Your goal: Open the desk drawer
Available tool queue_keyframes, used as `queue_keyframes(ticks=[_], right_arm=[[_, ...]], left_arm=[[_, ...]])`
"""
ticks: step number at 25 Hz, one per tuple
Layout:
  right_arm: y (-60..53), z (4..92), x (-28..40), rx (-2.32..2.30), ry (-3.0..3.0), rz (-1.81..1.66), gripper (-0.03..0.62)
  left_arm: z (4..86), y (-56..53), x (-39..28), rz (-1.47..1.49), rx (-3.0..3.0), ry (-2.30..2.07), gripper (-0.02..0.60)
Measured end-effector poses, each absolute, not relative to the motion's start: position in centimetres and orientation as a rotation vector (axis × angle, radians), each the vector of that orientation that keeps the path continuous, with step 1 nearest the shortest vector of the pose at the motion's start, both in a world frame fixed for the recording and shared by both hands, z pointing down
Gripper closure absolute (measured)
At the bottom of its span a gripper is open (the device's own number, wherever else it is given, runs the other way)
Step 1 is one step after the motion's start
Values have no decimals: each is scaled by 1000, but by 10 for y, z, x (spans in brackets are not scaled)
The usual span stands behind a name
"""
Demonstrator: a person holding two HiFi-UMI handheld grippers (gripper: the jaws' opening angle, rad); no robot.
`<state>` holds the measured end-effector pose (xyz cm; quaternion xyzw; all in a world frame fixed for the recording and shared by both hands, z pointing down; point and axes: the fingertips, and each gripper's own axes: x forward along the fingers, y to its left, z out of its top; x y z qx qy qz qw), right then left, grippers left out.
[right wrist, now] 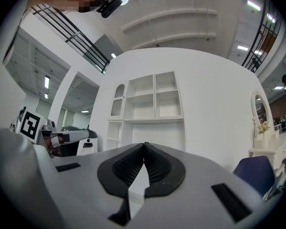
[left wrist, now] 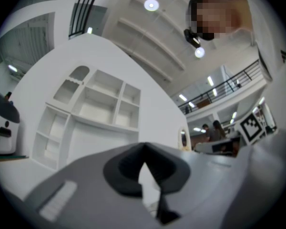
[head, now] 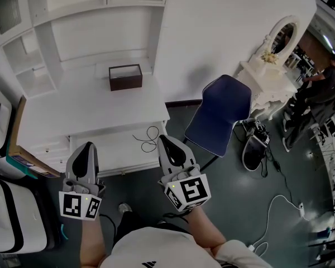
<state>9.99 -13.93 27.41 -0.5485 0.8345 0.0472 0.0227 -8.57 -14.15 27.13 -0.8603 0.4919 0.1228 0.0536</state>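
Desk drawer (head: 114, 152): located under the front edge of the white desk (head: 72, 108), in the middle of the head view. It appears to stand pulled out toward the person, with its white inner surface exposed. A black cable loop (head: 149, 138) lies on that surface near the right end.

Orientation: the long axis of the drawer runs left to right across the head view, parallel to the desk's front edge. Its open direction faces the person.

Left gripper (head: 88, 146): tip over the drawer's left front edge. Jaws together, nothing between them. Contact with the drawer cannot be determined.

Right gripper (head: 164, 139): tip at the drawer's right front corner, just beside the cable loop. Jaws together, nothing between them. Contact cannot be determined.

Desk surface: a dark brown box (head: 125, 77) stands at the back of the desktop, below a white shelf unit (head: 72, 21).

Room: a plain white wall panel (head: 229, 27) adjoins the shelf unit on the right. A blue chair (head: 219, 113) stands on the dark floor (head: 240, 205) right of the desk. Farther right are a white vanity with an oval mirror (head: 271, 74) and a person (head: 318, 88). A white cable (head: 276, 202) runs across the floor.
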Motion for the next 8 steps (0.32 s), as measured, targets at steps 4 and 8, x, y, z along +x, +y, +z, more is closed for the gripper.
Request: queue_keyframes(ticks=[4,8], right_arm=[[-140,273,101,-1699,2580,143,605],[-140,274,102,-1692,2573,124,605]], left_arm=[[270,-142,-85,376,-2611,1495,576],[270,-141,-84,372,-2609,1495,576]])
